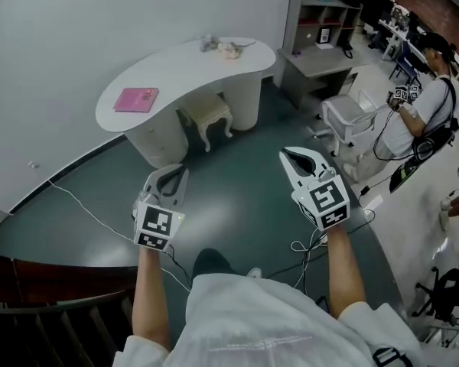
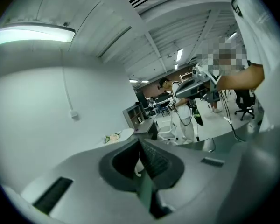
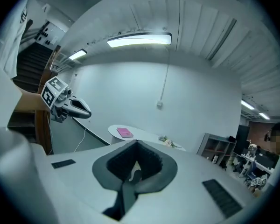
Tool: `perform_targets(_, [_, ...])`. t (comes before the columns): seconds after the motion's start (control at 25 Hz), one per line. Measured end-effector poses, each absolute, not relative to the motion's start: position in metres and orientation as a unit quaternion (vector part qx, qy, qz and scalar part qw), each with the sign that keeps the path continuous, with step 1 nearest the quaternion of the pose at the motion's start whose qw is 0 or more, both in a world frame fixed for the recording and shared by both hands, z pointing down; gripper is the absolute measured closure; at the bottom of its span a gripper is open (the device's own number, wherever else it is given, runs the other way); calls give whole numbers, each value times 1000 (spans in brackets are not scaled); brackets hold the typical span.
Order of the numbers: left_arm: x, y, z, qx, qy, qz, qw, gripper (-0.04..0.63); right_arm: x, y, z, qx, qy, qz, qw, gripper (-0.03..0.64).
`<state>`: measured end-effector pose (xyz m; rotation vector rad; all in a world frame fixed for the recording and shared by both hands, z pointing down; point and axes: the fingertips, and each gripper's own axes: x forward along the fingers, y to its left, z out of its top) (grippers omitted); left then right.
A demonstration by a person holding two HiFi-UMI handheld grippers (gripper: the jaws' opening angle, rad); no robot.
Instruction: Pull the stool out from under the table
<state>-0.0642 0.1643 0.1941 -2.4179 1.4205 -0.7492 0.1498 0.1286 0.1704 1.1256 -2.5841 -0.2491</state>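
A cream stool (image 1: 207, 116) with curved legs stands tucked under the front edge of the white curved table (image 1: 185, 71), well ahead of me. My left gripper (image 1: 173, 176) hovers over the dark green floor, short of the stool, shut with nothing in it. My right gripper (image 1: 297, 157) is held level with it to the right, also shut and empty. In the right gripper view the table (image 3: 144, 135) lies beyond the closed jaws, and the left gripper (image 3: 79, 109) shows at the left. In the left gripper view the right gripper (image 2: 189, 87) shows to the right.
A pink book (image 1: 135, 99) and a small bunch of flowers (image 1: 225, 48) lie on the table. A grey shelf desk (image 1: 322, 52) and a white office chair (image 1: 346, 118) stand to the right, beside a person (image 1: 424, 109). Cables (image 1: 83, 209) cross the floor. A stair railing (image 1: 46, 304) is at lower left.
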Motion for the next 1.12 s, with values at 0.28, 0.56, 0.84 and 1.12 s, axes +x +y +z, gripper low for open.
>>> perform_targets(0.28, [-66,121,195,-821,498,-255,113,577,150,83,180,378,-905,-95,173,604])
perform_targets(0.56, [-99,5,209,-822,505,-243,101,577,132,-10,180,381,-902,-102,176,604])
perform_targets(0.84, [-125,-110,216,-830,488,-249,98,577,100,-115,180,371,-902,-98,196,604])
perform_targets(1.12, [-160,-184,263,-834,472,-280,57,577,40,-207,213,374,-908,-47,184,604])
